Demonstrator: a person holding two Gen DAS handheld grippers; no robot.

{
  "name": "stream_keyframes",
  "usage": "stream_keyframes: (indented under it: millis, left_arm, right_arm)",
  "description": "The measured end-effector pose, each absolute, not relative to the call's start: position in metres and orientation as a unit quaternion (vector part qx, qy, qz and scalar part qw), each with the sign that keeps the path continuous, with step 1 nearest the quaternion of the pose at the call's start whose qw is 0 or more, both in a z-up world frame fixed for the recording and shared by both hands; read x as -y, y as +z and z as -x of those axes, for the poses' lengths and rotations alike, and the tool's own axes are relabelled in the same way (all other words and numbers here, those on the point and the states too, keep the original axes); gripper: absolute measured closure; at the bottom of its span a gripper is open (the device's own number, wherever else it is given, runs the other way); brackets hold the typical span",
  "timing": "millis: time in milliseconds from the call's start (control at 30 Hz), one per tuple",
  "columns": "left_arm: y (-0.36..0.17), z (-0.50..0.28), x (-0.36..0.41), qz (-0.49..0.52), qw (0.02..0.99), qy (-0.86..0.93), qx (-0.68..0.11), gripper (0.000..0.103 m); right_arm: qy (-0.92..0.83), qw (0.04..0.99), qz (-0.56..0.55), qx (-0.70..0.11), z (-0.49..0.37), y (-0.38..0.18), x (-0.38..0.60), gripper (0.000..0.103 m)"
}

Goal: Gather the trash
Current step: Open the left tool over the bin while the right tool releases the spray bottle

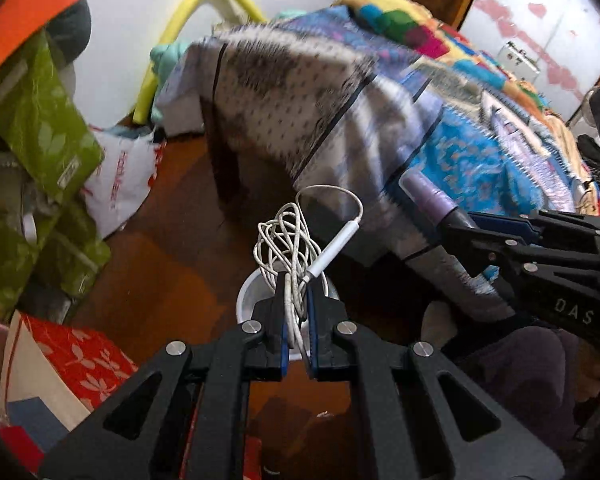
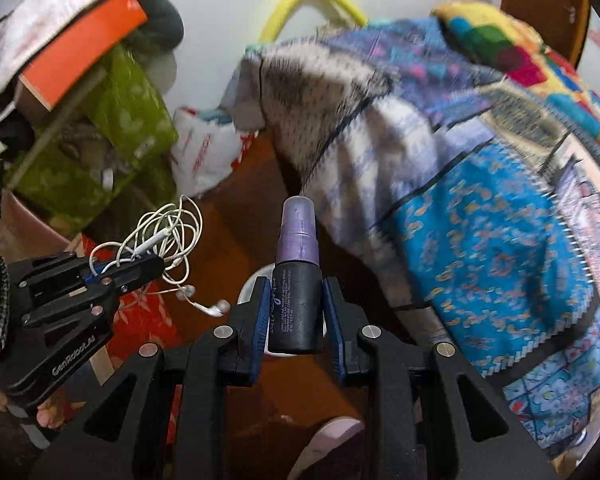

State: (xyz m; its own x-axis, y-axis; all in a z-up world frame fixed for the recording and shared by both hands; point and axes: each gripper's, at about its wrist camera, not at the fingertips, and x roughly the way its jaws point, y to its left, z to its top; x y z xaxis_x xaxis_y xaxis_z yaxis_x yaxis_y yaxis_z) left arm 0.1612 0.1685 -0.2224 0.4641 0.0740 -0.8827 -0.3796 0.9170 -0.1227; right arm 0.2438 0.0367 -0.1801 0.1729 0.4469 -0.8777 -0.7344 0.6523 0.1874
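Writing: "GenROBOt.AI" reads along the side of the left gripper in the right wrist view; "OAS" shows on the right gripper's body in the left wrist view; the spray bottle's small white print is too fine to read past "TECHNOLOGY".
Left gripper (image 1: 296, 292): jaws pressed nearly together, pinching a tangle of white earphones (image 1: 288, 240) whose loops stand up past the fingertips; in the right wrist view two earbuds dangle beneath it.
Right gripper (image 2: 294, 300): jaws partly spread, clamped on the black body of a small spray bottle (image 2: 296, 276) whose purple cap points ahead of the fingertips.
Bin: a white round bin (image 1: 252, 292) sits just beyond and below both sets of fingertips.
Floor: brown wood floor (image 1: 160, 272) under both grippers.
Room: a bed (image 1: 380, 100) with patterned blue and grey covers lies ahead and to the right; green boxes (image 1: 40, 120) and a white plastic bag (image 1: 120, 176) are piled to the left; white wall behind.
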Motion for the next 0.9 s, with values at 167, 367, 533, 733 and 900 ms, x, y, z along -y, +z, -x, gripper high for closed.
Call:
stream_keyframes:
  millis: [167, 367, 533, 733, 900]
  left_arm:
    - [-0.247, -0.162, -0.18, 0.168, 0.823, 0.148, -0.523, 0.097]
    - [-0.261, -0.166, -0.187, 0.177, 0.808, 0.157, -0.539, 0.097]
    - [-0.269, -0.174, -0.187, 0.177, 0.803, 0.152, -0.549, 0.097]
    - [-0.277, -0.191, -0.185, 0.172, 0.797, 0.155, -0.558, 0.097]
    - [-0.283, -0.205, -0.185, 0.168, 0.788, 0.17, -0.567, 0.068]
  right_arm:
    - [0.401, 0.721, 0.143, -0.547, -0.251, -0.209, -0.058, 0.079]
    - [0.43, 0.686, 0.131, -0.572, -0.255, -0.223, -0.08, 0.079]
    - [0.431, 0.675, 0.117, -0.588, -0.259, -0.231, -0.084, 0.066]
    - [0.409, 0.692, 0.137, -0.578, -0.264, -0.227, -0.069, 0.066]
    - [0.396, 0.708, 0.137, -0.568, -0.27, -0.217, -0.054, 0.066]
